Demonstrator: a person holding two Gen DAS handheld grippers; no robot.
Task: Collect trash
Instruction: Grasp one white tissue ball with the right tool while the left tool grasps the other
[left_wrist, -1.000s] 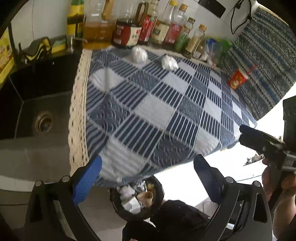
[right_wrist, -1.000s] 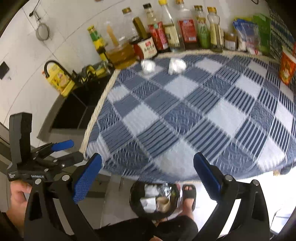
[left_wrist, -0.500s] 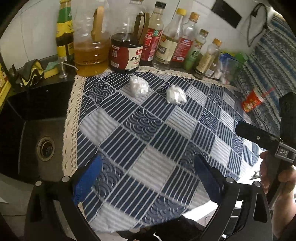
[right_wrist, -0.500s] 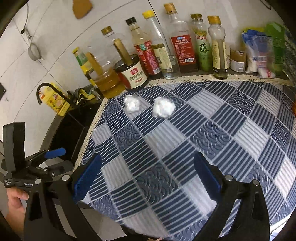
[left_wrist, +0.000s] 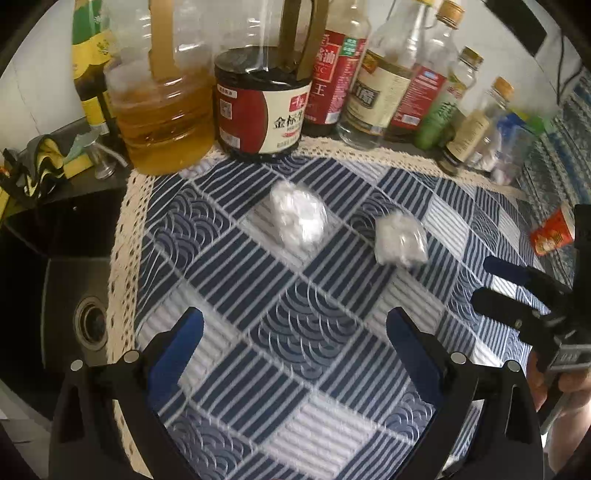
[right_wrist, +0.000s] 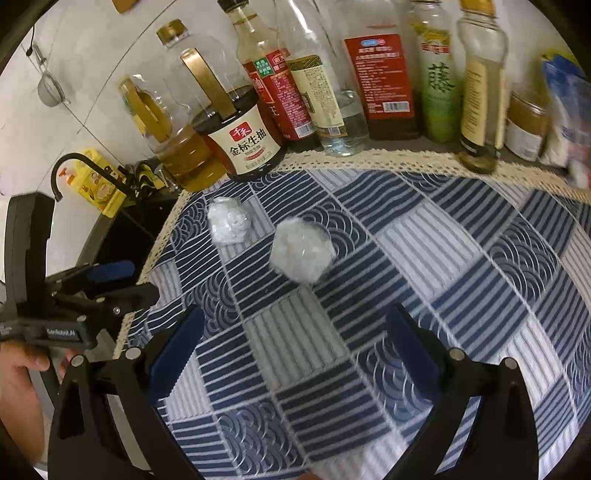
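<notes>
Wads (left_wrist: 298, 217) (right_wrist: 302, 249) lie ahead of spread, empty fingers (left_wrist: 173, 350).

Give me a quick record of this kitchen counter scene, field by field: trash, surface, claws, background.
trash: left wad and right wad, white crumpled balls lying apart
surface: blue checked cloth
left claw: open, empty, short of the wads
right claw: open, empty, short of the wads
background: soy sauce jug, oil jug, bottles behind
sink: left of cloth
</notes>
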